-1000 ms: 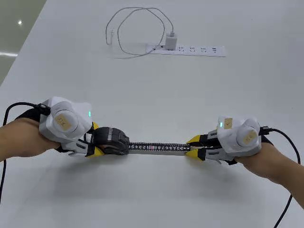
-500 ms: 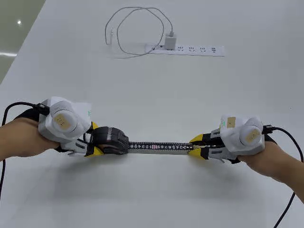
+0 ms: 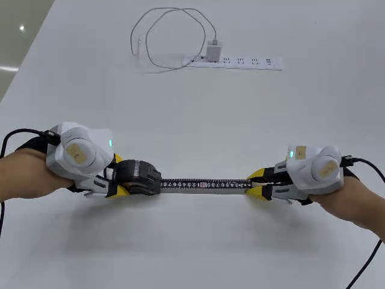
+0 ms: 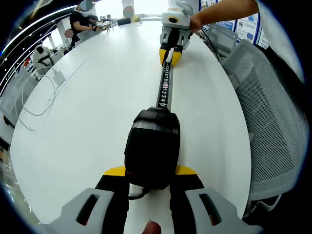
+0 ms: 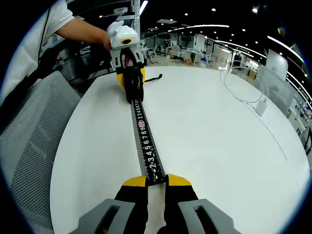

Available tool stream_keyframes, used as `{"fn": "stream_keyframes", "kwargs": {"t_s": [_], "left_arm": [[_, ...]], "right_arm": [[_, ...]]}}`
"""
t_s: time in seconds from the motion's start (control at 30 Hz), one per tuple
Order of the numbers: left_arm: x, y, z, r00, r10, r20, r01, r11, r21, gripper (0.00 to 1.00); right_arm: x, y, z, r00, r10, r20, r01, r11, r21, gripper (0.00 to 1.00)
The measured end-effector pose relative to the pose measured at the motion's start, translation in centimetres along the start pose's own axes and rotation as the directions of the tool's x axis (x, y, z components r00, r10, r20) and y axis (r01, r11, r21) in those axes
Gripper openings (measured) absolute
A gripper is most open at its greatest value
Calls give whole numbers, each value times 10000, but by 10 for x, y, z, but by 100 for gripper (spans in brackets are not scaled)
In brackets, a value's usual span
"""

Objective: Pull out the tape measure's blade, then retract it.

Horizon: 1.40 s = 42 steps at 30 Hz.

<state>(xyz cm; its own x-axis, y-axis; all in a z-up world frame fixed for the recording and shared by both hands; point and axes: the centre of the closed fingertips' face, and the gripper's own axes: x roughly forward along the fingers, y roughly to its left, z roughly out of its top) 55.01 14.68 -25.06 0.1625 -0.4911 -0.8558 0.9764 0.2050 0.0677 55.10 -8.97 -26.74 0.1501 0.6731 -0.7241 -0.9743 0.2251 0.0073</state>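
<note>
The black tape measure case (image 3: 138, 177) rests on the white table (image 3: 198, 114), with my left gripper (image 3: 120, 177) shut on it; up close in the left gripper view the case (image 4: 152, 146) sits between the yellow-tipped jaws. Its dark blade (image 3: 204, 183) with white numbers runs right to my right gripper (image 3: 260, 183), which is shut on the blade's end. In the right gripper view the blade (image 5: 145, 146) stretches away from the right gripper (image 5: 155, 181) toward the case (image 5: 133, 87) and the left gripper (image 5: 127, 78). The right gripper (image 4: 171, 53) shows far off in the left gripper view.
A white power strip (image 3: 234, 61) with a plugged charger (image 3: 213, 51) and looping white cable (image 3: 162, 33) lies at the table's far side. Mesh office chairs (image 4: 265, 107) stand beside the table edge. A black cord (image 3: 367, 259) trails from the right gripper.
My right gripper has moved to the right with the blade's end, so more blade shows out of the case. The left gripper and case have stayed in place.
</note>
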Motion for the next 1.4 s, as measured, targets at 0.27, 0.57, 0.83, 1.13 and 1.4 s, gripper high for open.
{"fn": "stream_keyframes", "kwargs": {"t_s": [0.27,0.57,0.83,1.13,1.4], "left_arm": [[0,0,0,10000,0,1,0,10000,9,27],[0,0,1,10000,6,-16,-6,10000,20,27],[0,0,0,10000,-12,-25,12,10000,41,27],[0,0,1,10000,-5,-30,6,10000,59,27],[0,-1,1,10000,18,-39,-18,10000,76,27]], "right_arm": [[-7,-1,-5,9999,-39,-120,39,10000,10,7],[-14,-1,-9,9996,-58,-276,57,10000,-45,7],[-20,-4,-16,9990,-88,-428,86,10000,-47,7],[-30,-9,-27,9980,-163,-612,163,9999,-8,7],[-34,-8,-30,9973,-165,-712,169,9998,57,7]]}}
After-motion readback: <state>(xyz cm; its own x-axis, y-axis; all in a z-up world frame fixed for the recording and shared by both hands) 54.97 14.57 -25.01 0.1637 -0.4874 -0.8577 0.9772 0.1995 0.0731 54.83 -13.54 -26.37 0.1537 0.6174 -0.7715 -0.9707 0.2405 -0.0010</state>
